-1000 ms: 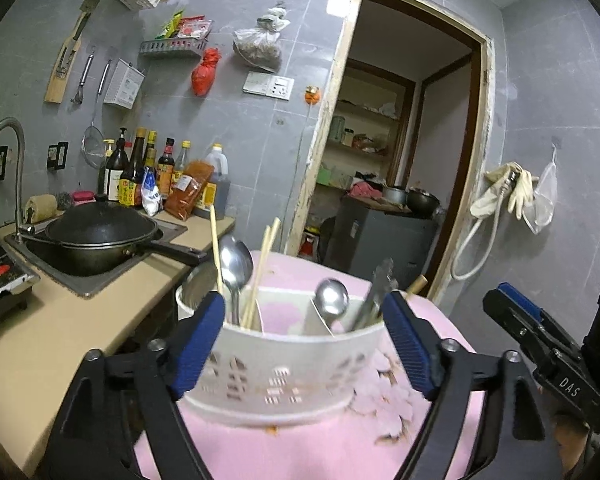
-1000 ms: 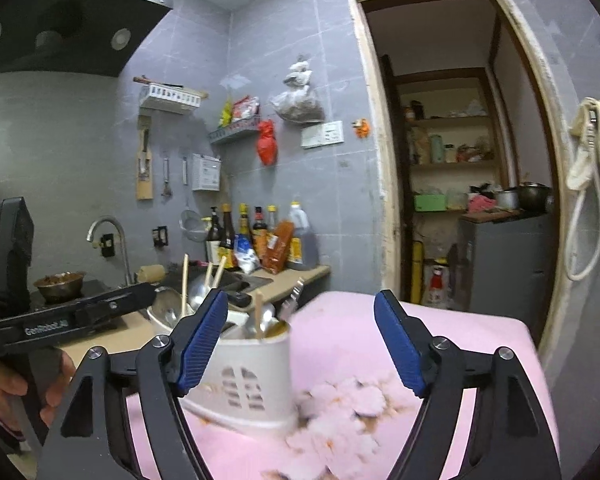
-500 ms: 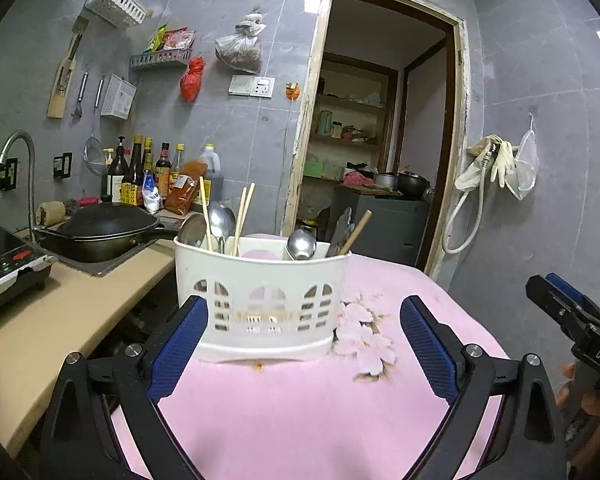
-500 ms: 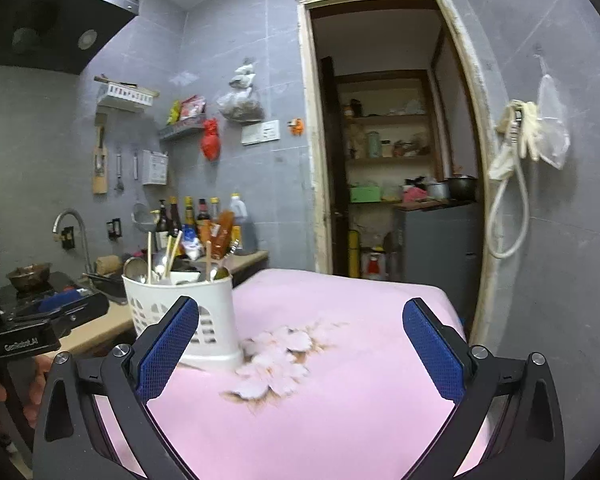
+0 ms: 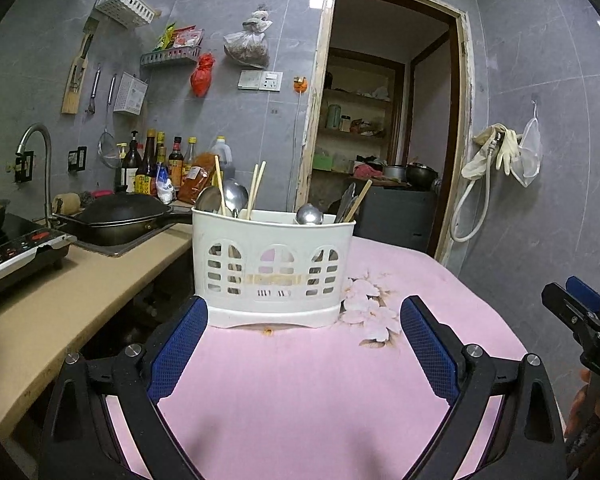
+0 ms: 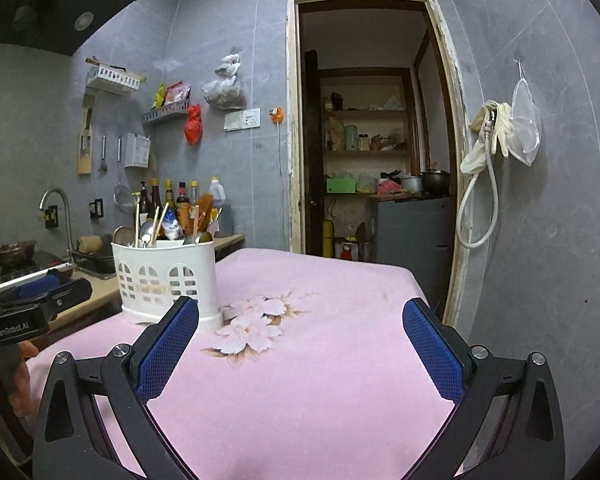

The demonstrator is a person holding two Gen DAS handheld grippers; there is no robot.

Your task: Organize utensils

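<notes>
Utensil caddy (image 5: 274, 268) upright on pink tabletop (image 5: 300, 380), spoons and chopsticks inside; left tool (image 5: 302, 340) just before it, right tool (image 6: 300, 344) to its right, both gaping wide, empty

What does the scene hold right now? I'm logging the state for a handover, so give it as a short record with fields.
surface: pink tablecloth with a flower print
caddy: white caddy stands upright on the cloth, near the counter
contents: spoons, chopsticks and other utensils stand in it
left gripper: open, empty, caddy just ahead of its fingertips
right gripper: open, empty, caddy ahead to its left
loose utensils on the cloth: none seen
</notes>
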